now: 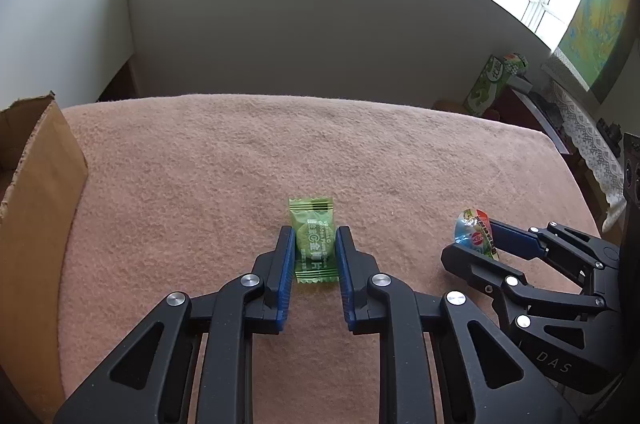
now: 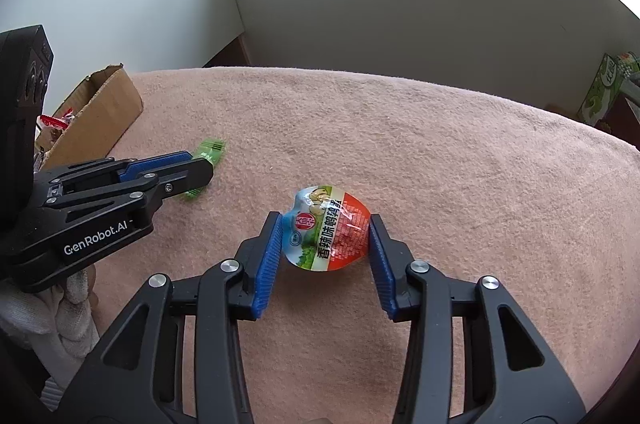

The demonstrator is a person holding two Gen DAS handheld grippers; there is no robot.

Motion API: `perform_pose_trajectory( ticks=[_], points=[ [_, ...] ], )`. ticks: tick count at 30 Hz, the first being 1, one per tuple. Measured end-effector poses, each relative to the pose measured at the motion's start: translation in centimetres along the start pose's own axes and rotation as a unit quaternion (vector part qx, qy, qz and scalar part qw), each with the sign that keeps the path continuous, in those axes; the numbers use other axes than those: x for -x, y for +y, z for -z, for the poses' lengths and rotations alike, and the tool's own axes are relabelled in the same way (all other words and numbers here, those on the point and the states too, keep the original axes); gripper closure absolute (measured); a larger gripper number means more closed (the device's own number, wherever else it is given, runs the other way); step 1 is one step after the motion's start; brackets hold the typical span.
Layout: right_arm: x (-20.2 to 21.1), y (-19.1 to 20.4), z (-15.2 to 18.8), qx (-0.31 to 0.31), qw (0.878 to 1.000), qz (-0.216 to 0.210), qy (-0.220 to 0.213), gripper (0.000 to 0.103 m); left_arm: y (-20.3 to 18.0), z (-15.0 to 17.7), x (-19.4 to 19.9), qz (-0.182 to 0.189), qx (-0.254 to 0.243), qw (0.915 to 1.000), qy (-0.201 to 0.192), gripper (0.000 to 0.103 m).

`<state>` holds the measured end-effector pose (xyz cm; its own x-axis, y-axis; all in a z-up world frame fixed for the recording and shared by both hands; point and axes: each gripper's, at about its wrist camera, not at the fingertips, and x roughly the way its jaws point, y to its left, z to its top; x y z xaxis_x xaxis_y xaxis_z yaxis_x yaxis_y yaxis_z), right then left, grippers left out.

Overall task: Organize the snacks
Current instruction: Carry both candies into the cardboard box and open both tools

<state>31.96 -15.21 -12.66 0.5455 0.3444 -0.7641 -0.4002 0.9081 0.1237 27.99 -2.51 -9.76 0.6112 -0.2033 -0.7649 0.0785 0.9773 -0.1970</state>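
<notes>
My left gripper [image 1: 315,252] is clamping the green sachet [image 1: 313,242]; my right gripper [image 2: 326,244] is squeezing the egg packet [image 2: 326,228], whose slick, rounded film risks squirting free.

The pink blanket [image 1: 320,152] lies bare and flat ahead of both grippers, with open room all the way to the white wall [image 1: 300,36]. A cardboard box [image 1: 40,176] stands at the left edge. The left gripper [image 2: 200,164] sits between the box and the right gripper [image 1: 476,236].
</notes>
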Motion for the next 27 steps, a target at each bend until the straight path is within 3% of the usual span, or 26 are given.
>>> perform_pose_trajectory(
  ticks=[14,27],
  points=[
    [3.5,-1.1,2.9,-0.057,0.998,-0.017,0.006,0.061,0.0,2.7,3.3,0.006,-0.009,0.9999,-0.002,0.084],
    [7.9,2.9,4.6,-0.046,0.998,-0.026,-0.016,0.061,0.7,5.4,9.9,0.012,-0.011,0.9991,-0.038,0.084]
  ],
)
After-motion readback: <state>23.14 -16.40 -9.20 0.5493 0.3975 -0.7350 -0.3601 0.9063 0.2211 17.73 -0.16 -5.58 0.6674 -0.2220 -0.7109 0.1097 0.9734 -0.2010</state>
